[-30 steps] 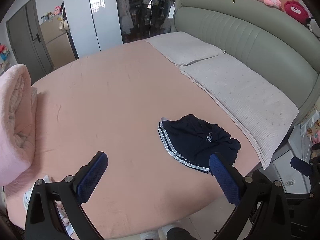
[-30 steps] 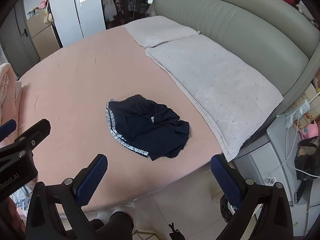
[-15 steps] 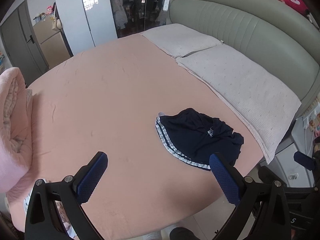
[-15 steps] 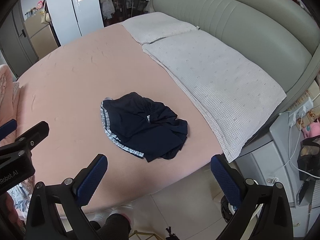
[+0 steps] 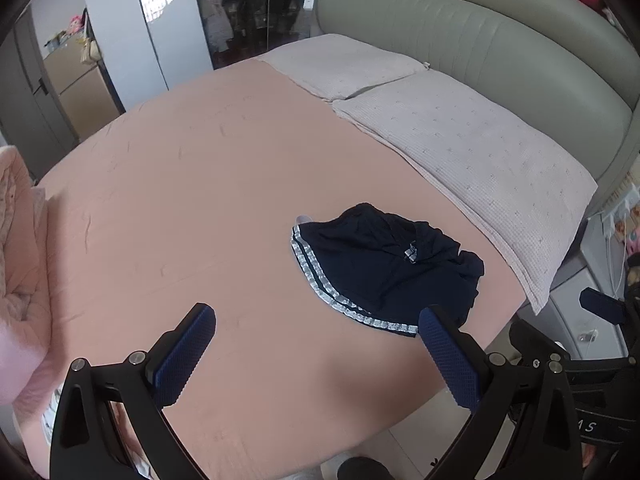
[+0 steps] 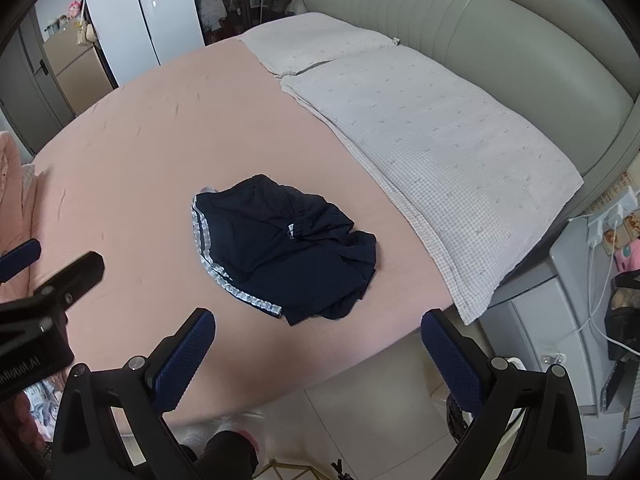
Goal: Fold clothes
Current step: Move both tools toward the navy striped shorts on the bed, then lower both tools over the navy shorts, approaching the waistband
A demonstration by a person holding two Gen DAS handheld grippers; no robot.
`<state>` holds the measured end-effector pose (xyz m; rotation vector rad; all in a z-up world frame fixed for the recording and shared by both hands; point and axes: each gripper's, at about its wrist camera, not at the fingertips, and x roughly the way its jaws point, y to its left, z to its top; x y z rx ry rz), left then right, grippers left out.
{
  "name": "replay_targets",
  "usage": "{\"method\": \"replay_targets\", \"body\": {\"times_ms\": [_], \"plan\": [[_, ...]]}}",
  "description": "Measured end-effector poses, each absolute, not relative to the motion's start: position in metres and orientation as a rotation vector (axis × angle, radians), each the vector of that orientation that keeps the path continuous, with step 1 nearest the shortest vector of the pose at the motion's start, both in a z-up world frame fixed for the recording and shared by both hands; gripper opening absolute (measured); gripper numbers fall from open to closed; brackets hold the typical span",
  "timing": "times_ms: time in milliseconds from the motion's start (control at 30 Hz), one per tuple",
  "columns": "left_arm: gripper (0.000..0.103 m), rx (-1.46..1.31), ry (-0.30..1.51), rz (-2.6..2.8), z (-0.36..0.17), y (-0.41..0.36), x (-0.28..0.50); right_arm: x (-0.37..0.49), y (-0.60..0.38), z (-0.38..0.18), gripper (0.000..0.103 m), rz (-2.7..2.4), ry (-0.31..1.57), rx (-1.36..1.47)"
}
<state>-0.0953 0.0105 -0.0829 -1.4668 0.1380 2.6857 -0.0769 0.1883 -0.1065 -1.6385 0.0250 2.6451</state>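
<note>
Dark navy shorts with a silver-white side stripe lie crumpled on the pink bed sheet, near the bed's front right edge; they also show in the right wrist view. My left gripper is open and empty, held above the bed's front edge, short of the shorts. My right gripper is open and empty, held above the bed edge and floor, short of the shorts. The left gripper's body shows at the left of the right wrist view.
Two grey-white pillows lie along a grey-green padded headboard. A rolled pink blanket sits at the bed's left. A grey nightstand with cables stands to the right. A white wardrobe stands behind.
Both grippers have moved forward and a little lower toward the bed; the shorts look larger and nearer in both views. The shorts have not moved. Both grippers stay open.
</note>
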Motion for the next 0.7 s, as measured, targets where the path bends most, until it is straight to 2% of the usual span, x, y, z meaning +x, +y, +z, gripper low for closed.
{"method": "replay_targets", "body": {"times_ms": [700], "plan": [[0.103, -1.427, 0.126, 2.612, -0.125, 0.018, -0.107, -0.085, 0.208, -0.153, 0.103, 2.844, 0.103, -1.579]]}}
